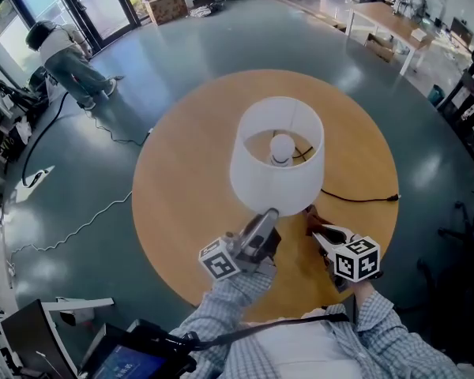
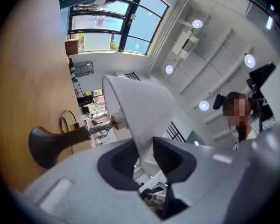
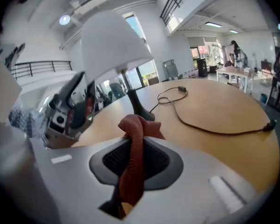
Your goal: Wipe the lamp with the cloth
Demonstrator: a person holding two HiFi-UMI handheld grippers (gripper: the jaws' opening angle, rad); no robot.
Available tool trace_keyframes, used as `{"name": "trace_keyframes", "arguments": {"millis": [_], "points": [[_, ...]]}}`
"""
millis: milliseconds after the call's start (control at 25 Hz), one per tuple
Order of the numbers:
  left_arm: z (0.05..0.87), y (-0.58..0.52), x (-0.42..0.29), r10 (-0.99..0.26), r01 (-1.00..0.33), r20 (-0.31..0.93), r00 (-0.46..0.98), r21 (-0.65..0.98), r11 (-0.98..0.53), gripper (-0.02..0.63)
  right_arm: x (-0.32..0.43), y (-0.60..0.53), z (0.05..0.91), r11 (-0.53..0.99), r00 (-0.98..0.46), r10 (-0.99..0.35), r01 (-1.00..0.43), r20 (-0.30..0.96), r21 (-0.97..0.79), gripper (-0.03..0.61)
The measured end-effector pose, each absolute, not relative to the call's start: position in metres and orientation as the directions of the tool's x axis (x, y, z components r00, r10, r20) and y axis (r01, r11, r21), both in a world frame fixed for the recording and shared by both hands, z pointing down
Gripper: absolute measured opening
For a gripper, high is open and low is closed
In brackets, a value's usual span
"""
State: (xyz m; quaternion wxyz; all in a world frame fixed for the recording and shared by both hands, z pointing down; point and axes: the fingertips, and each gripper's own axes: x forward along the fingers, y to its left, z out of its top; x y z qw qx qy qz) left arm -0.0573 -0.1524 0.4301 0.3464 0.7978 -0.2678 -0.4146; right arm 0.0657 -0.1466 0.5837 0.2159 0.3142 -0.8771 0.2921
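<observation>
Cloth (image 3: 136, 125) in right gripper (image 3: 135, 146), near lamp (image 3: 113, 41)

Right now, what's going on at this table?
A person stands at the round wooden table with a gripper in each hand, working on a lamp. The left gripper has its jaws closed on the bottom rim of the white lamp shade, steadying it. The right gripper has its jaws pinched on a reddish-brown cloth, held low beside the lamp and below the shade, not on it. The lamp's black cord trails loose across the tabletop.
</observation>
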Motion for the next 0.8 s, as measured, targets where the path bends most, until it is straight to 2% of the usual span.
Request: {"name": "trace_keyframes", "arguments": {"millis": [160, 360, 640, 800], "points": [[0.432, -0.153, -0.058, -0.716, -0.146, -0.472, 0.514, 0.775, -0.615, 0.100, 0.087, -0.172, 0.514, 0.581, -0.726, -0.558, -0.688, 0.402, -0.435, 0.064], [0.434, -0.153, -0.058, -0.722, -0.152, -0.462, 0.515, 0.779, -0.608, 0.103, 0.099, -0.208, 0.428, 0.625, -0.737, -0.633, -0.667, 0.236, -0.405, 0.063], [0.436, -0.153, -0.059, -0.725, -0.152, -0.453, 0.519, 0.786, -0.600, 0.104, 0.061, -0.249, 0.315, 0.772, -0.811, -0.583, -0.572, 0.050, -0.278, 0.064], [0.439, -0.152, -0.057, -0.722, -0.155, -0.444, 0.530, 0.787, -0.598, 0.104, 0.041, -0.262, 0.314, 0.798, -0.833, -0.548, -0.547, 0.074, -0.253, 0.064]]}}
